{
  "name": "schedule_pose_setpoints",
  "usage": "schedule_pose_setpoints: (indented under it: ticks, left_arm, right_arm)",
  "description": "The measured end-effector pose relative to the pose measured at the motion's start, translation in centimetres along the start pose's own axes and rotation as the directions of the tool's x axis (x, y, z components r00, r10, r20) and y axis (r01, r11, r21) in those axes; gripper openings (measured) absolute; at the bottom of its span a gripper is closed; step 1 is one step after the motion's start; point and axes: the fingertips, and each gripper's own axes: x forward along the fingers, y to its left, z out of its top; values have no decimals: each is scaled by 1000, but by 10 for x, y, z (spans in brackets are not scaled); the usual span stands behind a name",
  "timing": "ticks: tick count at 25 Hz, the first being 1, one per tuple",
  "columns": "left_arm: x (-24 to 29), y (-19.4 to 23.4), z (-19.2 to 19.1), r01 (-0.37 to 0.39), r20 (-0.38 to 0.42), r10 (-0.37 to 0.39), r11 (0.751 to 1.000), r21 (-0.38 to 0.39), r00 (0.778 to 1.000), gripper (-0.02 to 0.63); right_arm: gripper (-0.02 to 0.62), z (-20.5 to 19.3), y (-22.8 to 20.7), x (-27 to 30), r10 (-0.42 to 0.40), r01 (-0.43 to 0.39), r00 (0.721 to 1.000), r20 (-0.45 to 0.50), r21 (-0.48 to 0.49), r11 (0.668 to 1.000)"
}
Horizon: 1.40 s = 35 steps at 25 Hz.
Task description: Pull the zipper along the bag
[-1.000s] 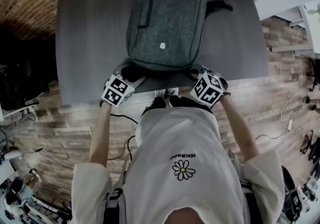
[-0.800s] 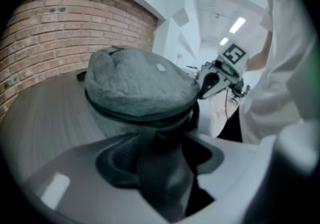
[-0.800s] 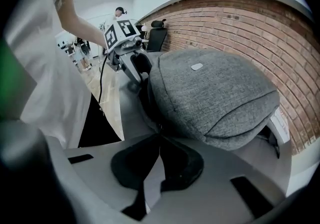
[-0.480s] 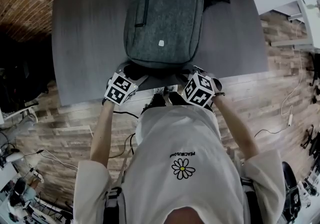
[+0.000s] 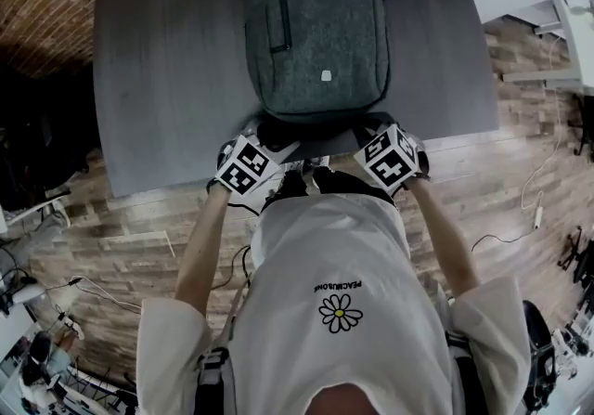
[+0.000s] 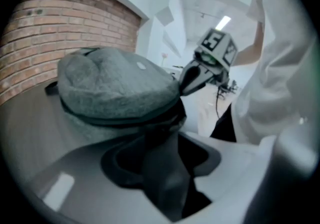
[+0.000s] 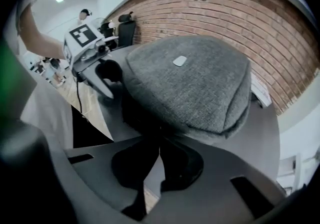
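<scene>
Your right gripper (image 5: 369,136) is clenched. Its two jaws meet with only a sliver of light between them, and their tips sit against the dark seam (image 7: 150,118) that runs round the near end of the bag (image 5: 320,32). That spot is too dark to tell whether the zipper pull is pinched between the tips.

Your left gripper (image 5: 271,146) is at the same near end of the bag, toward its left corner and near the right one. Its jaws stand wide and have just been closing. A fold (image 6: 165,168) of the bag's dark fabric runs down between them. No view shows whether the pads press on that fold or only flank it.

The bag lies flat on the bench (image 5: 158,79), front face up. Its near end reaches the bench's near edge, right in front of you, and its far end points away toward the far edge. A small pale label (image 5: 326,75) sits on the grey front face close to the near end. A dark pocket zip (image 5: 283,14) runs lengthwise, left of the middle. Both of your grippers tilt downward onto the near end.
</scene>
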Motion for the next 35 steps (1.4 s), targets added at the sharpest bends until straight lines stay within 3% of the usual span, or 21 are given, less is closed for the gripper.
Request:
schedule_pose_setpoints:
  ticks: [5, 9, 13, 20, 25, 29, 32, 35]
  left_arm:
    - [48, -30, 35, 118, 15, -120, 988, 99, 993, 172]
    - [72, -46, 54, 178, -7, -179, 967, 180, 984, 170]
    - [79, -51, 59, 201, -18, -201, 958, 204, 979, 155]
    - [90, -56, 67, 217, -30, -215, 951, 220, 976, 150]
    - [97, -63, 73, 218, -14, -220, 953, 212, 975, 143]
    - [86, -73, 69, 282, -57, -277, 918, 280, 959, 187]
    - [59, -47, 66, 229, -42, -227, 929, 292, 973, 187]
    - [26, 9, 69, 79, -3, -81, 961, 265, 997, 176]
  right_arm:
    - [9, -37, -66, -13, -148, 155, 987, -65, 119, 981]
    - [9, -54, -91, -20, -183, 197, 979, -86, 186, 963]
    - [8, -55, -80, -23, -135, 146, 989, -60, 240, 960]
    - [9, -32, -26, -11, -43, 42, 999, -2, 252, 967]
    - [11, -33, -22, -11, -15, 11, 1000, 14, 284, 959]
    - [8, -41, -33, -16, -41, 42, 999, -8, 230, 972]
    - [9, -42, -35, -13, -50, 52, 999, -13, 218, 975]
    - [8, -42, -37, -11, -60, 60, 998, -11, 201, 978]
